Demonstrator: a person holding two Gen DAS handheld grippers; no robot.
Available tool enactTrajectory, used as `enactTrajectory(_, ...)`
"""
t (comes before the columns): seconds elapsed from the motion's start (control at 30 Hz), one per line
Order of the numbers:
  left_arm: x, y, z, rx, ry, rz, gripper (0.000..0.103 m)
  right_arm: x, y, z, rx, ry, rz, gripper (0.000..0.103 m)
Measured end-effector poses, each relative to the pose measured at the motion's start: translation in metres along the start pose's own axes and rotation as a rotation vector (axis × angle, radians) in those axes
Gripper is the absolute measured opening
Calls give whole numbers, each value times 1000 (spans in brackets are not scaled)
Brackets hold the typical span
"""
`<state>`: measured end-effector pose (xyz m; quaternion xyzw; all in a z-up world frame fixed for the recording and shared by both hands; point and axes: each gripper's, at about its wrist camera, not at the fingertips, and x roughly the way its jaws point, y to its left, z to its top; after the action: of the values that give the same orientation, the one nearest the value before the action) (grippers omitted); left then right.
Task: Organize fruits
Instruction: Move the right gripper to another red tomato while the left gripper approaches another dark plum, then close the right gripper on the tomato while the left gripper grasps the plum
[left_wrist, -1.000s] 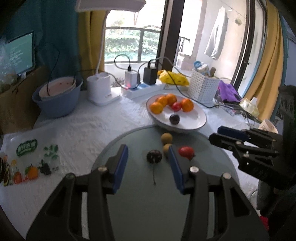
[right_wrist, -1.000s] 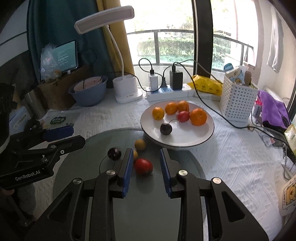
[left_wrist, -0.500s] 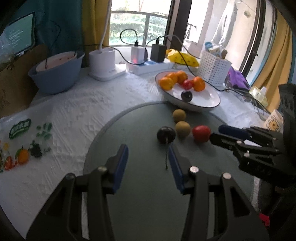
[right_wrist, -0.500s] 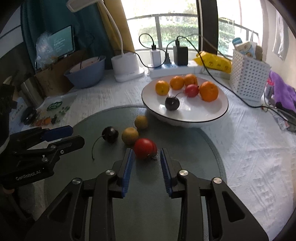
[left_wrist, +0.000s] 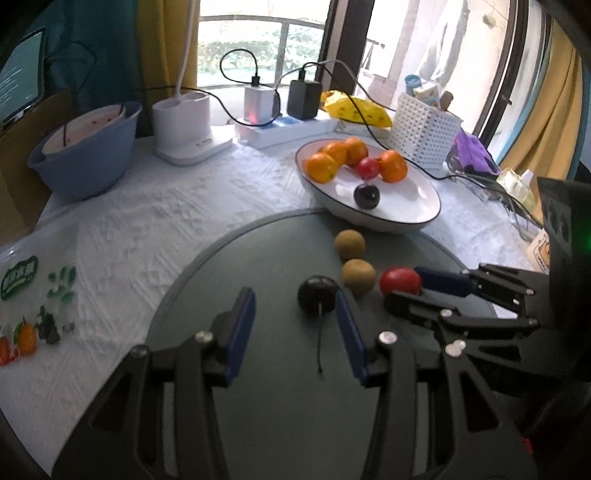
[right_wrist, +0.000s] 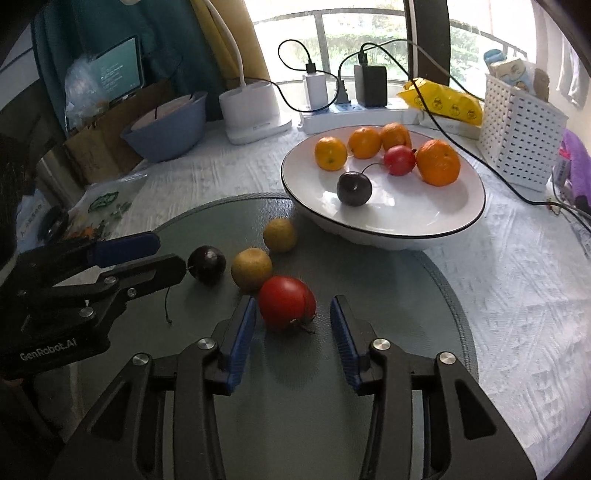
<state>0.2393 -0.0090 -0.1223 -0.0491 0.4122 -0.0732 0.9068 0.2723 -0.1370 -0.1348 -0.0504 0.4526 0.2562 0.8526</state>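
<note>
On a round grey-green mat (left_wrist: 258, 258) lie a dark cherry (left_wrist: 317, 299) with a long stem, two yellow-brown fruits (left_wrist: 349, 243) (left_wrist: 358, 275) and a red fruit (right_wrist: 286, 306). My left gripper (left_wrist: 293, 328) is open, and the cherry sits just ahead of its right fingertip. My right gripper (right_wrist: 293, 325) is open around the red fruit, which lies between the tips, nearer the left pad. Behind the mat, a white plate (right_wrist: 369, 236) holds several oranges, a red fruit and a dark cherry. The left gripper (right_wrist: 159, 254) also shows beside the cherry (right_wrist: 207, 264) in the right wrist view.
A blue bowl (left_wrist: 85, 155), a white lamp base (left_wrist: 184, 129), a power strip with chargers and trailing cables (left_wrist: 280, 129), a yellow bag (left_wrist: 354, 110) and a white basket (left_wrist: 424, 136) line the back. A printed plastic bag (left_wrist: 29, 314) lies at the left.
Both grippers have come down and forward toward the fruits on the mat. The red fruit now lies between the right tips, whose gap has widened a little. The left jaws keep the same gap.
</note>
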Motion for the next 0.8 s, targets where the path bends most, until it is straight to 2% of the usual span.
enactTrajectory(0.07,4,-2,2,5,9,1,47,-1,-1,0,-3,-2,13,34)
enactTrajectory(0.53,29,-15,9,54,56,-4,46,-16,-32,-3,47,-42,-27,34)
enactTrajectory(0.63,31,-15,7,56,60,-1,43,-16,-34,-4,54,-41,-28,34)
enactTrajectory(0.7,32,-14,7,56,60,-1,33,-16,-34,-4,54,-42,-27,34)
enactTrajectory(0.8,31,-13,8,48,63,-9,29,-17,-33,-4,52,-45,-26,34)
